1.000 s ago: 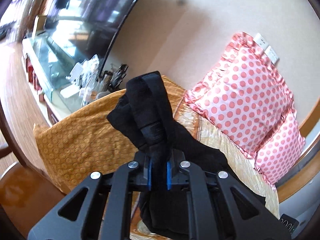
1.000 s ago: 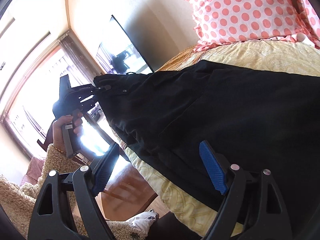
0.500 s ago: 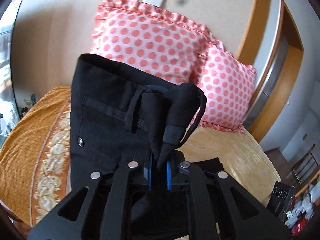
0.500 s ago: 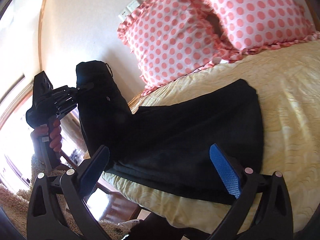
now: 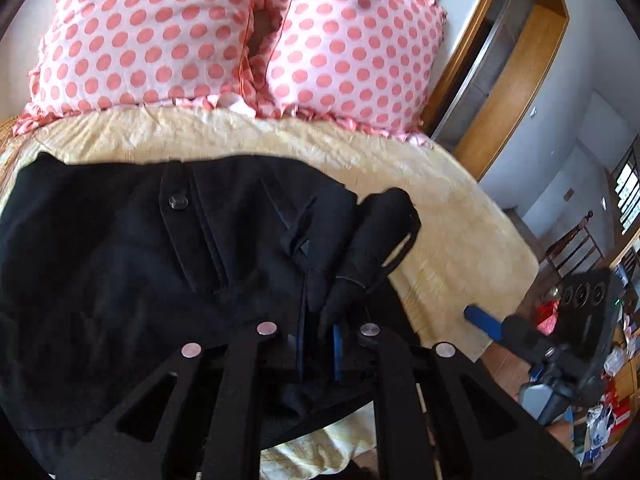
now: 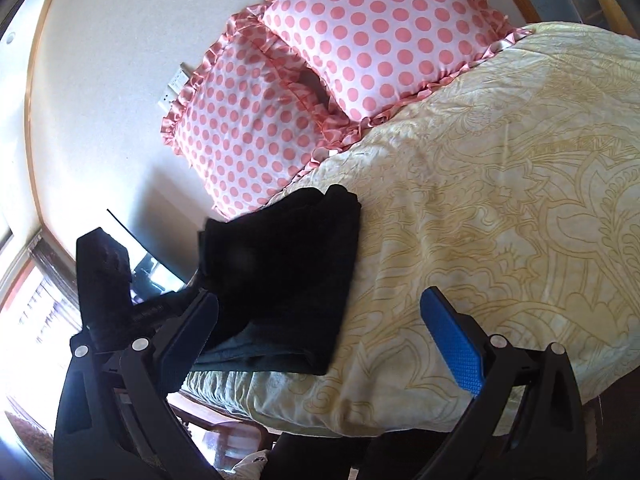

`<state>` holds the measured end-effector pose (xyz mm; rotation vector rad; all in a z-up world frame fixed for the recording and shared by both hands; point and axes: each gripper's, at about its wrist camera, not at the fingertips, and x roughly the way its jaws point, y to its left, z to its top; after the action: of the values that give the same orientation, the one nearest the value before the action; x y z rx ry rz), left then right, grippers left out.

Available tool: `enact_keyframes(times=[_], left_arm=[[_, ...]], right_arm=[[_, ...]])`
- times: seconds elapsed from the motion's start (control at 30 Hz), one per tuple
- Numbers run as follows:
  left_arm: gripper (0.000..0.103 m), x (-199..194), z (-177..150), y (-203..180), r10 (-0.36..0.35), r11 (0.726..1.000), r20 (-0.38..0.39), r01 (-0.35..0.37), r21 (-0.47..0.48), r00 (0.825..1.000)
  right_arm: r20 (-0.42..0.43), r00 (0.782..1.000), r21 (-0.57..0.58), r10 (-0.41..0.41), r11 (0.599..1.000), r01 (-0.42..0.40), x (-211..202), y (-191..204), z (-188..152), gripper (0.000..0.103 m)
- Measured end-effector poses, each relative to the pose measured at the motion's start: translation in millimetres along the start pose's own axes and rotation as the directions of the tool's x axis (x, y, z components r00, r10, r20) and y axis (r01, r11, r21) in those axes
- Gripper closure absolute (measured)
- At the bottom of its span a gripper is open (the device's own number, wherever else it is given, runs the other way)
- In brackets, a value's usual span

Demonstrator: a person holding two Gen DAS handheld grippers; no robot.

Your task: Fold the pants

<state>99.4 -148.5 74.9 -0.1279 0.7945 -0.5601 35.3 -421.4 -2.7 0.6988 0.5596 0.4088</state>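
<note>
Your left gripper (image 5: 316,354), jaws pinching the waistband, has just carried the black pants (image 5: 168,264) over into a folded stack below the 2 spotted pillows (image 5: 240,36), while your right gripper (image 6: 320,338) has spread wide, empty, suggesting the fold is nearly laid.

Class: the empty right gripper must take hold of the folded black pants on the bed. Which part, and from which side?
The pants' free edge facing the open bedspread. The right gripper comes level from that side; the left gripper already pinches the waistband end.
</note>
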Motion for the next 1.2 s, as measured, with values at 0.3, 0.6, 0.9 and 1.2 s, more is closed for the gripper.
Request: enact_keyframes(times=[0.3,0.6,0.9,1.2], left_arm=[[0.094,19.0,-14.9,-50.2,-0.01,0.987,-0.023,0.014,0.162,1.0],[0.085,33.3,-42.5,-54.2,0.039,0.973,0.003,-0.038,0.227,0.999],[0.007,-30.5,-55.8,-42.9,-0.12,0.946,0.062,0.095,0.31,0.991],[0.003,-49.8,4.8,97.5,0.113,0.989,0.127,-0.098,-0.114,0.985]], right_arm=[[0.037,0.999,0.023,-0.017,1.0,0.016,-7.1,-9.7,4.2,0.001],[0.088,0.996,-0.011,-0.029,0.999,0.03,-18.7,-3.3,15.8,0.001],[0.157,0.987,-0.147,0.023,0.989,0.0,-28.3,38.9,38.5,0.001],[-0.054,0.992,-0.217,0.111,0.969,-0.12,61.6,97.5,35.8,0.001]])
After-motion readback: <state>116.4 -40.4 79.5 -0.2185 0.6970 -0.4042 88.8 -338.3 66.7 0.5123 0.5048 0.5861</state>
